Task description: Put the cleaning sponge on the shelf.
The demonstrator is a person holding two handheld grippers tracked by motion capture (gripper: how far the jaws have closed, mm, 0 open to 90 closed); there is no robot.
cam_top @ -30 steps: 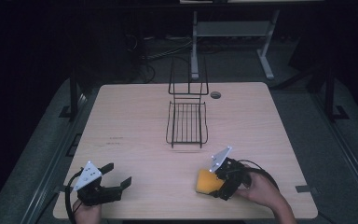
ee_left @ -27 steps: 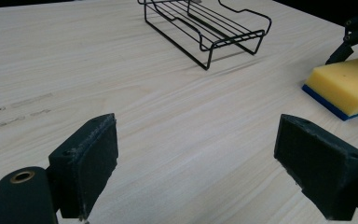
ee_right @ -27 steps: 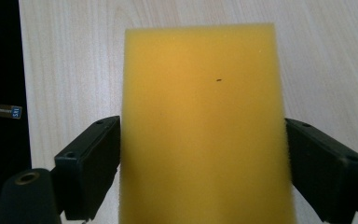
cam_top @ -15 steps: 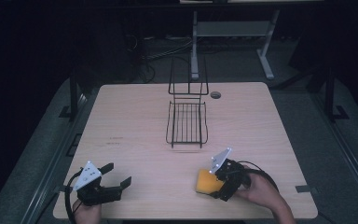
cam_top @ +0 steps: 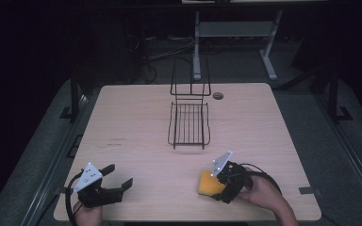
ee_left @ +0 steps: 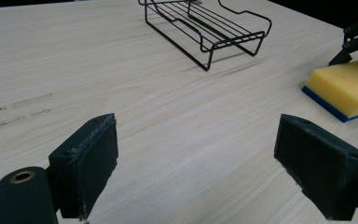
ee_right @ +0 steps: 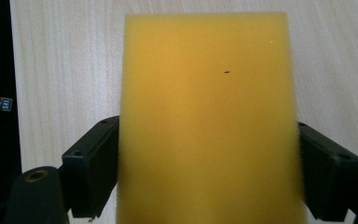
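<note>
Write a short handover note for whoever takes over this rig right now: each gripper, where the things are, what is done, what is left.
Right gripper: jaws against both sides of the sponge, yellow face up, blue underside, lying on the table near the front edge.
Left gripper: open, holding nothing, low at the front left.
Rack: mid-table, nothing in it.
Done: sponge gripped.
Left: probably lift it and carry it to the rack.

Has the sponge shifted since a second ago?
No. The sponge keeps its spot near the table's front edge, same offset from the wire rack.
</note>
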